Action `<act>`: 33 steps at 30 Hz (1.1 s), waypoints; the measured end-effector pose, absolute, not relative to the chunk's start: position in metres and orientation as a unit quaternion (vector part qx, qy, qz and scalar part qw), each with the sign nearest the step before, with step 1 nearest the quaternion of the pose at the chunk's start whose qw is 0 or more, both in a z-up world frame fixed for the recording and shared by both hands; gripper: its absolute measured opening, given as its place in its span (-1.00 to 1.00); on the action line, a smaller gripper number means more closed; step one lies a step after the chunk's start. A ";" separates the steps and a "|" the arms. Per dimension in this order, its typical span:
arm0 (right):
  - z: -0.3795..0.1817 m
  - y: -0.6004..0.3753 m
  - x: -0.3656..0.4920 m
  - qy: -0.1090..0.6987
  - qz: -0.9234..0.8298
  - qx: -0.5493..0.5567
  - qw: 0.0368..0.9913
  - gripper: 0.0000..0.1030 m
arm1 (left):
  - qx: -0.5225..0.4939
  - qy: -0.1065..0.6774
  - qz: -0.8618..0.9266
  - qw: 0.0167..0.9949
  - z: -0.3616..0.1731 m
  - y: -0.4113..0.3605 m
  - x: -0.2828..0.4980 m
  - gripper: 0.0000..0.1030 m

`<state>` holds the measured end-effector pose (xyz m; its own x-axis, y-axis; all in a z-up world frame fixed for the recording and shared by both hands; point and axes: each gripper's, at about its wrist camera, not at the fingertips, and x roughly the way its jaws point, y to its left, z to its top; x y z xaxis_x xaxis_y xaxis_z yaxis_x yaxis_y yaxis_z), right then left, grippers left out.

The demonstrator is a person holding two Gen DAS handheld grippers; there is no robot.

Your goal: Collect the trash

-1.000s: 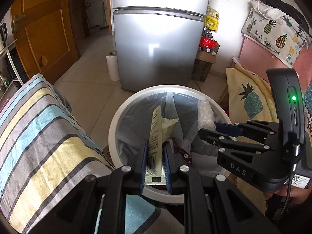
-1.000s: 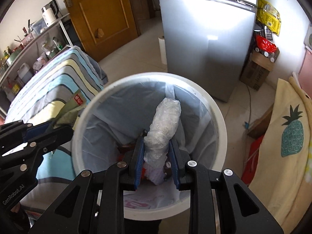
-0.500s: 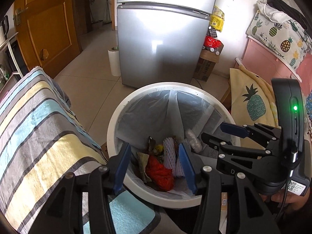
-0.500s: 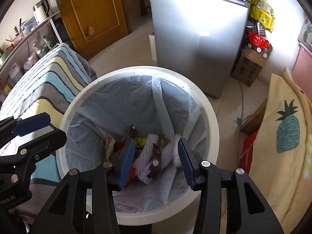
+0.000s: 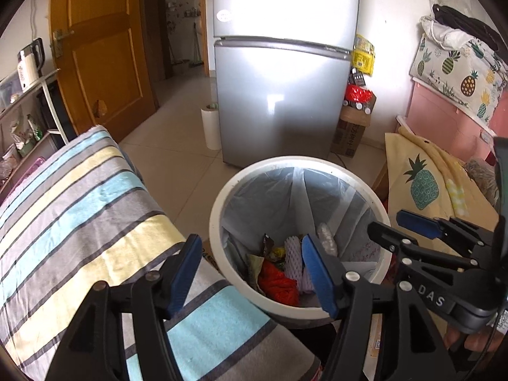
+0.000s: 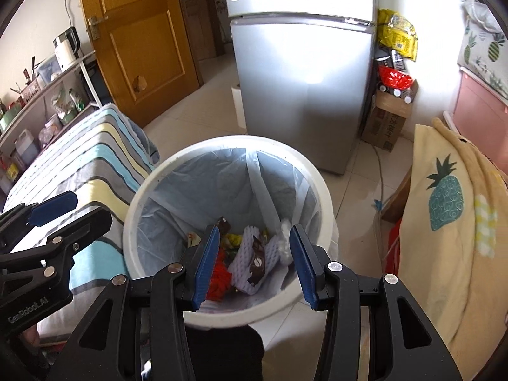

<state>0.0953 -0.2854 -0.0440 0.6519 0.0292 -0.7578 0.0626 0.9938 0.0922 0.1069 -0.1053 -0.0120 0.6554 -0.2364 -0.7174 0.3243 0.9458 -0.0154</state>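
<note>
Pale floor tiles run from a wooden door (image 6: 139,38) to a silver fridge (image 6: 304,73), and in the middle of them stands the white trash bin (image 6: 317,184), lined with a thin translucent bag (image 6: 222,184). At its bottom lies the collected trash: a white foam fruit net (image 6: 244,260) with a brown wrapper (image 6: 257,262) on top of it, a crumpled red piece (image 6: 219,277) beside them, a yellow scrap (image 6: 233,239) further back, and a pale bubbly plastic wad (image 5: 327,238) against the liner.

Above the bin's near rim hangs the right gripper (image 6: 254,260), its blue pads spread wide with nothing between them. Next to it, over the edge where the bin meets the striped cover, the left gripper (image 5: 250,273) is likewise spread and empty. Neither touches the rim or the liner.

Outward from the bin, a striped blue, yellow and grey cloth (image 5: 73,209) covers a piece of furniture on the left, a pineapple-print blanket (image 6: 451,203) drapes on the right, and a cardboard box (image 6: 385,123) sits beside the fridge under a red bag (image 6: 393,77).

Judging from the empty claws over a bin that holds litter, the dropping step looks complete. No loose rubbish shows on the visible floor or cloth, so the next move probably calls for turning away from the bin to search for another piece, keeping the pads apart until one is found.
</note>
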 end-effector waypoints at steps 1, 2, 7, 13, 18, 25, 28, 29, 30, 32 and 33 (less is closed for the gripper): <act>-0.040 -0.284 0.090 0.411 -0.009 0.053 0.910 -0.08 | 0.056 0.380 -0.151 0.911 -0.010 -0.103 0.102 0.35; -0.037 -0.280 0.083 0.404 -0.011 0.049 0.914 -0.08 | 0.054 0.373 -0.149 0.914 -0.007 -0.100 0.097 0.37; -0.023 -0.270 0.056 0.378 -0.011 0.042 0.925 -0.08 | 0.045 0.343 -0.131 0.929 0.005 -0.089 0.074 0.44; -0.009 -0.257 0.024 0.339 -0.019 0.036 0.940 -0.08 | 0.029 0.326 -0.130 0.936 0.013 -0.077 0.050 0.48; -0.004 -0.242 -0.001 0.312 -0.026 0.027 0.949 -0.08 | 0.034 0.314 -0.115 0.942 0.016 -0.074 0.032 0.51; 0.001 -0.232 -0.021 0.289 -0.040 0.021 0.956 -0.08 | 0.025 0.307 -0.103 0.946 0.018 -0.064 0.019 0.53; 0.003 -0.229 -0.024 0.284 -0.036 0.023 0.958 -0.08 | 0.027 0.305 -0.096 0.947 0.018 -0.064 0.015 0.53; 0.003 -0.228 -0.025 0.283 -0.034 0.022 0.958 -0.08 | 0.028 0.304 -0.094 0.948 0.018 -0.064 0.013 0.54; 0.002 -0.228 -0.026 0.283 -0.034 0.023 0.958 -0.08 | 0.028 0.303 -0.094 0.948 0.018 -0.064 0.012 0.55; 0.002 -0.228 -0.027 0.283 -0.033 0.028 0.958 -0.08 | 0.029 0.303 -0.093 0.948 0.017 -0.063 0.011 0.57; 0.001 -0.228 -0.027 0.283 -0.033 0.029 0.958 -0.08 | 0.028 0.303 -0.092 0.948 0.017 -0.062 0.010 0.57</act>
